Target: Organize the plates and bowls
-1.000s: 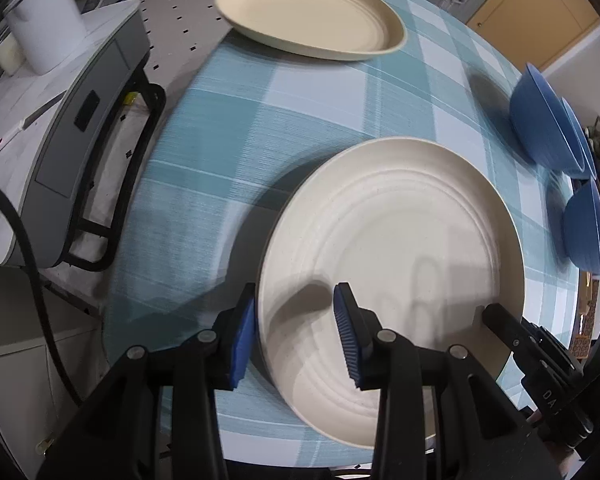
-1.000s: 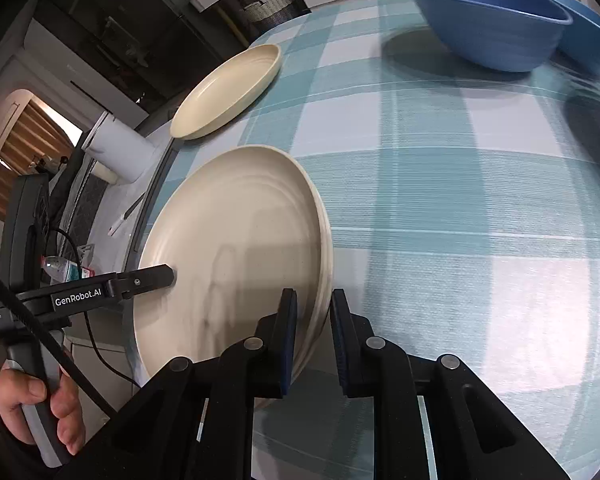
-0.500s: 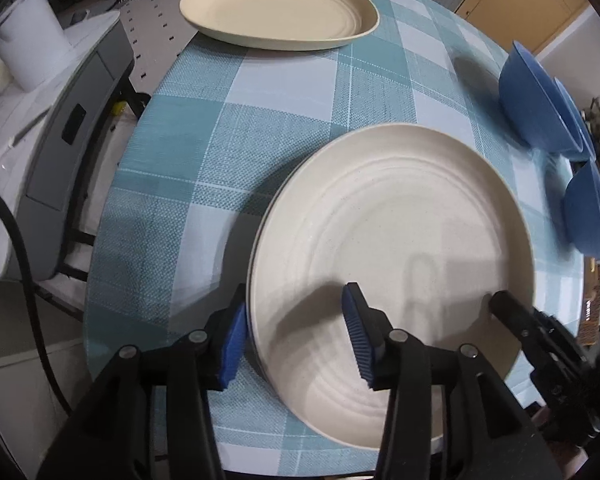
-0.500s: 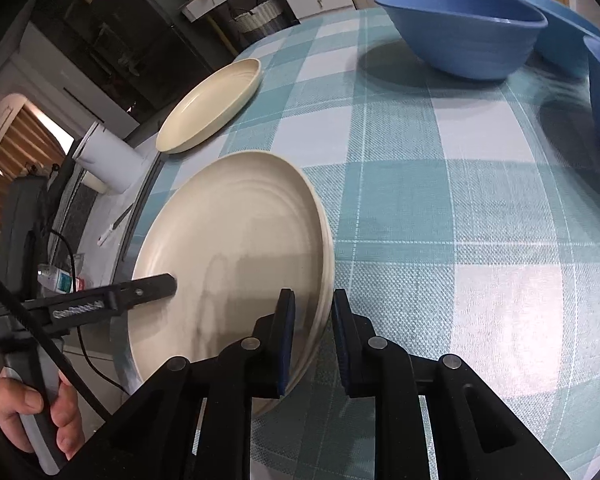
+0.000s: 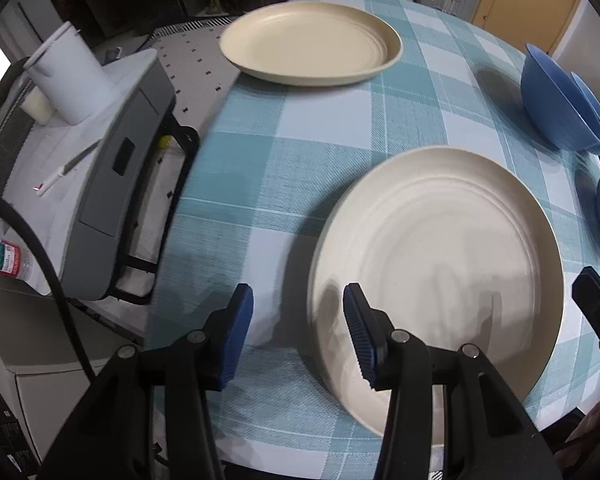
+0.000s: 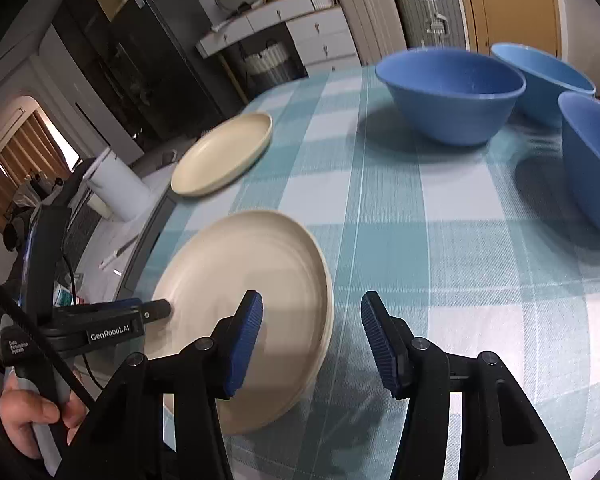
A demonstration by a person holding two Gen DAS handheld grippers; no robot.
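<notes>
A cream plate lies on the checked tablecloth near the table's front edge. My left gripper is open and straddles its left rim, one pad over the plate and one outside, neither touching. My right gripper has its jaws opening, with the plate's right rim between them and free of both pads. A second cream plate sits at the far left of the table. Three blue bowls stand at the far right.
Left of the table stands a grey machine with a white container on top, and a small bottle beside it. A hand holds the left gripper's handle. Cabinets and suitcases line the back wall.
My right gripper let go of the plate's rim, its jaws spreading wide, and lifted back a little. My left gripper's jaws widened slightly and it tipped, showing more of the far table.
</notes>
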